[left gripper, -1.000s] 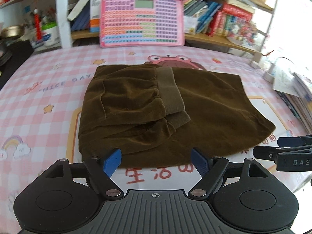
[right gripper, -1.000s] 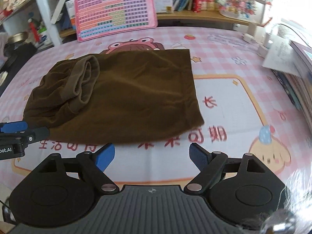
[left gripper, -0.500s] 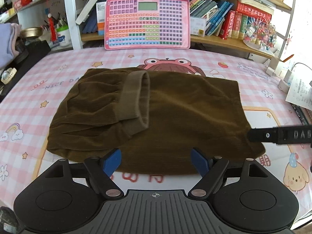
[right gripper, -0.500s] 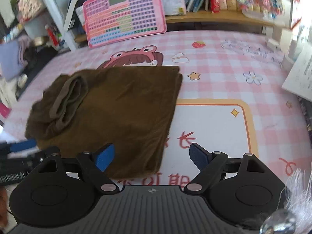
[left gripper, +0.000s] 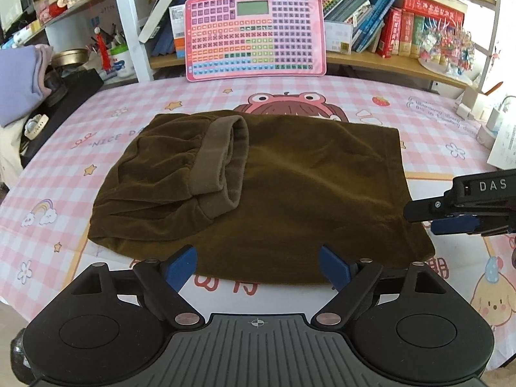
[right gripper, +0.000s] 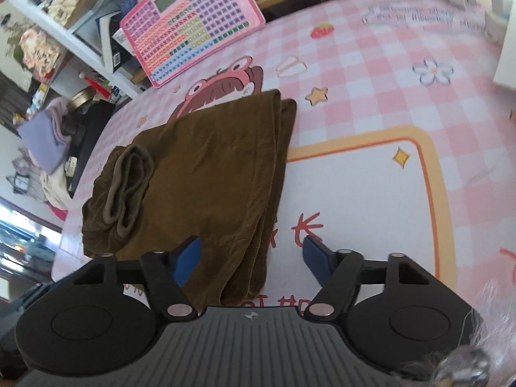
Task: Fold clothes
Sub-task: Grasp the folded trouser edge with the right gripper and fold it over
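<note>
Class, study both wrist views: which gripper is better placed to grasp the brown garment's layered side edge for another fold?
Right. The right gripper is open with the brown garment's layered edge between its fingers; the left gripper faces the near hem.

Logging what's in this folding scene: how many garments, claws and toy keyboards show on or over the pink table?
Brown folded garment: 1
Claws, both open and empty: 2, left claw and right claw
Pink toy keyboard propped against the shelf: 1
Total: 4

right hand-held gripper (left gripper: pixel 419 216) cut off at frame edge, far tabletop (right gripper: pixel 419 22) blurred
</note>
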`<state>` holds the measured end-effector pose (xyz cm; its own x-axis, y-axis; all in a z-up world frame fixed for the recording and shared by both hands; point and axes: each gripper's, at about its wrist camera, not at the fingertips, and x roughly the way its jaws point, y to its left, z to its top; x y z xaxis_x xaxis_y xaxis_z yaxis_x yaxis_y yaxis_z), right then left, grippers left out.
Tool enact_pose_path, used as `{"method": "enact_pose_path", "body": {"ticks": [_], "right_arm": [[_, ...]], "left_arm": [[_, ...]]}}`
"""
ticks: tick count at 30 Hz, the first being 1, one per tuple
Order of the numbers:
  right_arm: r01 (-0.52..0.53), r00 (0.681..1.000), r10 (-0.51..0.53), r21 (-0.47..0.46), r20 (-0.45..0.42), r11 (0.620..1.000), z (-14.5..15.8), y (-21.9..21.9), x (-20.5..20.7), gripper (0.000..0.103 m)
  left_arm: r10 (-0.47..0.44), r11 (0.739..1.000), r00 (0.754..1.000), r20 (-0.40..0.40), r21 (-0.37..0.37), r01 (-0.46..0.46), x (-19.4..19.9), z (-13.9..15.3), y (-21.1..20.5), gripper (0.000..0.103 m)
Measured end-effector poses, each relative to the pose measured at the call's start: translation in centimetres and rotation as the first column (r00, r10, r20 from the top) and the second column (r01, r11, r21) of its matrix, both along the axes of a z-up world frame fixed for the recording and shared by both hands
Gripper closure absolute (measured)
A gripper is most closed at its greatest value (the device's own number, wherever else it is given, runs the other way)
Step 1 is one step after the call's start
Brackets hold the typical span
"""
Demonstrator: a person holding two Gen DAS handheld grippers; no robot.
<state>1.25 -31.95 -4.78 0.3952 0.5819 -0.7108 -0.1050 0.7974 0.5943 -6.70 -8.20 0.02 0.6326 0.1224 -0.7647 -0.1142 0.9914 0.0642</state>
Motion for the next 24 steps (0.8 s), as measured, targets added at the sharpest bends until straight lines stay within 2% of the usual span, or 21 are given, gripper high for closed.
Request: {"method": "enact_pose_path", "body": {"ticks": [8, 15, 16, 18, 19, 24], "right_arm": [[0.050, 0.992, -0.032, 0.142, -0.125, 0.989, -1.6, -1.2, 1.4, 0.060], [0.081, 0.982, -0.035, 0.247, -0.187, 0.966, -2.5, -1.2, 2.6, 0.062], [0.086, 0.980, -0.034, 0.262, -0.196, 0.961, -2.6, -1.2, 2.7, 0.065], [0.096, 0.976, -0.033, 0.291, -0.214, 0.952, -2.9, -1.1, 3.1, 0.082], [0.101, 0.974, -0.033, 0.305, -0.222, 0.947, -3.0, -1.1, 3.3, 0.085], [0.123, 0.966, -0.025, 0.373, -0.257, 0.920, -3.5, -1.1, 4.0, 0.088]], "left_arm": [[-0.042, 0.999, 0.999, -0.003, 0.023, 0.043, 0.0, 0.2, -1.0, 0.017], [-0.070, 0.997, 0.997, 0.018, 0.031, 0.069, -0.3, 0.3, -1.5, 0.017], [-0.077, 0.996, 0.997, 0.021, 0.038, 0.076, -0.3, 0.3, -1.6, 0.017], [-0.093, 0.994, 0.995, 0.026, 0.055, 0.092, -0.2, 0.2, -2.0, 0.017], [-0.103, 0.993, 0.994, 0.029, 0.063, 0.101, -0.2, 0.2, -2.2, 0.017], [-0.166, 0.983, 0.985, 0.038, 0.086, 0.162, 0.4, 0.0, -3.4, 0.017]]}}
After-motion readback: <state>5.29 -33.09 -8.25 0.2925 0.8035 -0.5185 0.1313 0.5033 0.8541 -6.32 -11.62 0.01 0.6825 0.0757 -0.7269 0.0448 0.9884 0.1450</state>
